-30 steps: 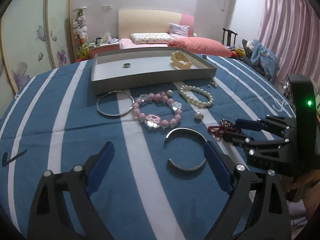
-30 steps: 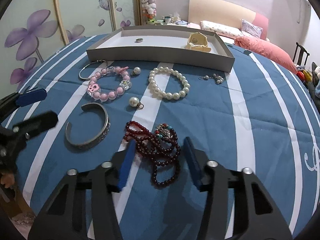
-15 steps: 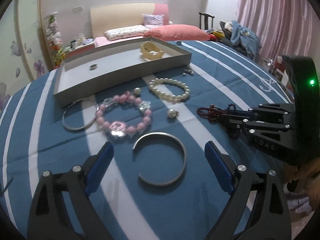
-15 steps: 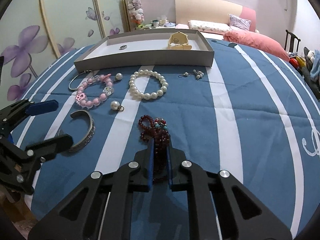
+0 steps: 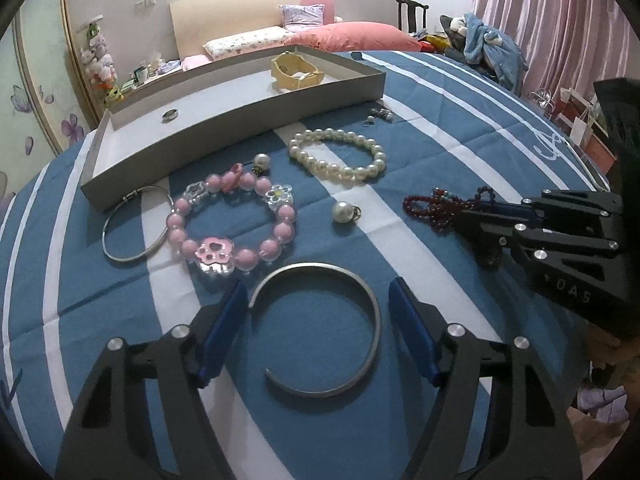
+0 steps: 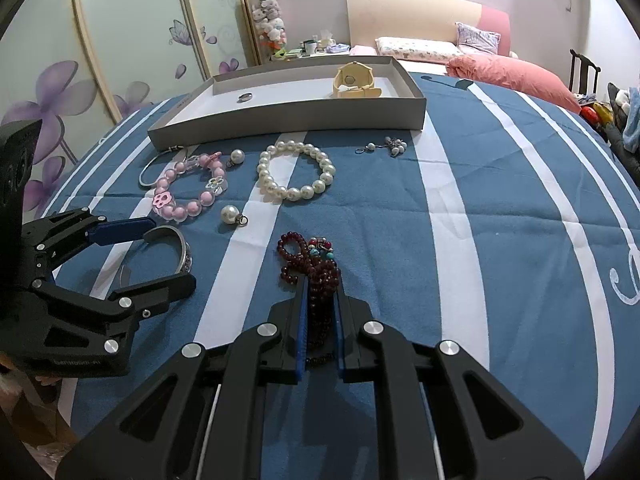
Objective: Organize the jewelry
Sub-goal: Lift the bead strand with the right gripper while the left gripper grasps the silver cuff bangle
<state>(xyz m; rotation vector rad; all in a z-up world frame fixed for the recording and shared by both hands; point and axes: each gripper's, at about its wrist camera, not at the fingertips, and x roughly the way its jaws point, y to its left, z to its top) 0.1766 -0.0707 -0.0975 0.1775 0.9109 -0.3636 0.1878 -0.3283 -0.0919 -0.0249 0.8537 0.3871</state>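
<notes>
A silver cuff bangle [image 5: 316, 266] lies flat on the blue striped cloth, between the blue pads of my left gripper [image 5: 316, 292]. Its jaws are closing around the cuff, and a gap still shows at the right pad. In the right wrist view the same cuff [image 6: 184, 248] sits inside the left gripper [image 6: 172, 252]. My right gripper [image 6: 320, 284] is shut on a dark red bead bracelet [image 6: 326, 276], whose loops spill out ahead of the pads. From the left wrist view, those beads [image 5: 432, 204] trail from the right gripper [image 5: 480, 216].
A grey tray [image 5: 240, 120] at the back holds a small ring [image 5: 170, 114] and a yellow watch [image 5: 296, 70]. In front of it lie a thin silver bangle [image 5: 120, 256], a pink bead bracelet [image 5: 232, 220], a pearl bracelet [image 5: 340, 156], loose pearl pendants [image 5: 344, 212] and earrings [image 5: 380, 114].
My left gripper came forward and down so the cuff sits between its pads, and its jaws narrowed. The right gripper shut on the red beads and has held still since.
</notes>
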